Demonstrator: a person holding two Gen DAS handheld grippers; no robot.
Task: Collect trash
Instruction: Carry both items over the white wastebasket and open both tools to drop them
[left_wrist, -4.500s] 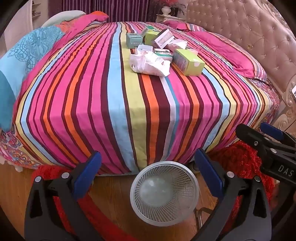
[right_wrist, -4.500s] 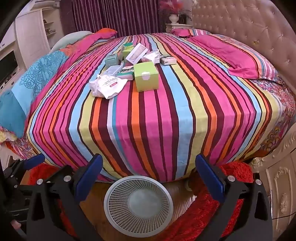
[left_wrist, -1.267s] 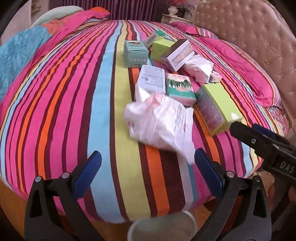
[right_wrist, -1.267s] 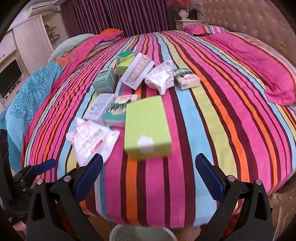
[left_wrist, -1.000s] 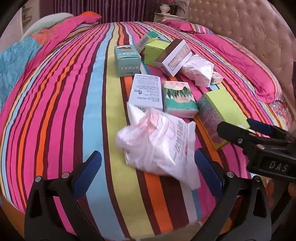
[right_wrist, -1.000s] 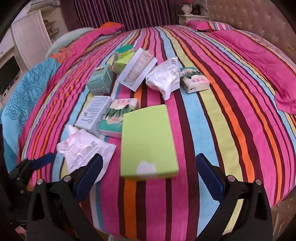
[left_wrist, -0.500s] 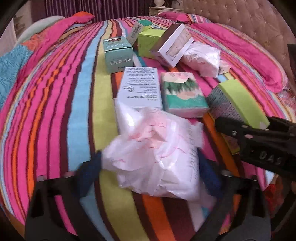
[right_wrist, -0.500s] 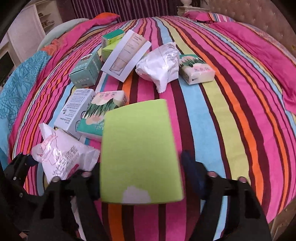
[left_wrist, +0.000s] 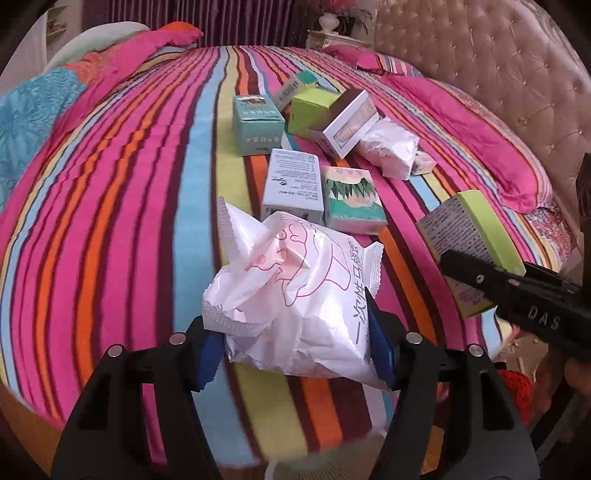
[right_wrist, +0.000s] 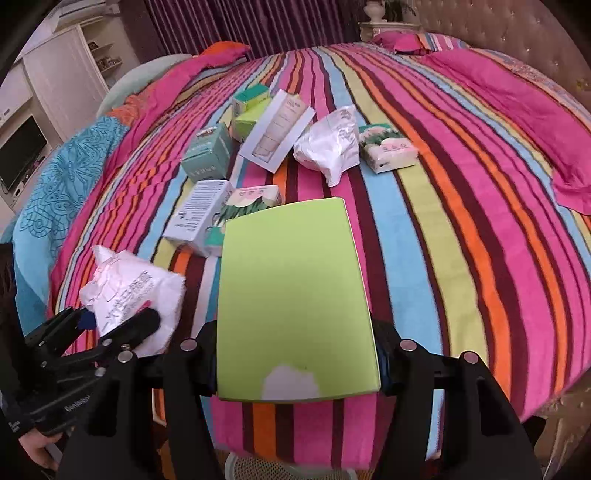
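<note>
Two grasps are seen at once. The left gripper (left_wrist: 295, 339) is closed on the white bag (left_wrist: 295, 295), fingers pinched across its near end; the bag appears lifted slightly off the bed (left_wrist: 110, 184), though contact with the sheet cannot be ruled out. The right gripper (right_wrist: 295, 362) is closed on the green box (right_wrist: 295, 295), held by its two long side faces at the near end, far end jutting out over the bed.

Handling, as judged:
- Bag: thin crinkled plastic, soft, light, probably near empty. It is deformed by the pinch, so slip is possible if only film is caught. A hold across the bunched middle is preferred over the crimped edge.
- Box: thin card, light, likely hollow. Side walls can be crushed by hard squeeze; a moderate grip near the corners, where the card is stiffest, is advised. Long overhang means tilt under quick moves.

Other trash is left on the bed beyond: a teal box (right_wrist: 207, 155), a white box (right_wrist: 197, 212), a tissue pack (left_wrist: 352, 201), a second bag (right_wrist: 328, 147).

A basket (right_wrist: 291, 469) rim is glimpsed below the bed edge in the right view; it is taken as the drop point.
</note>
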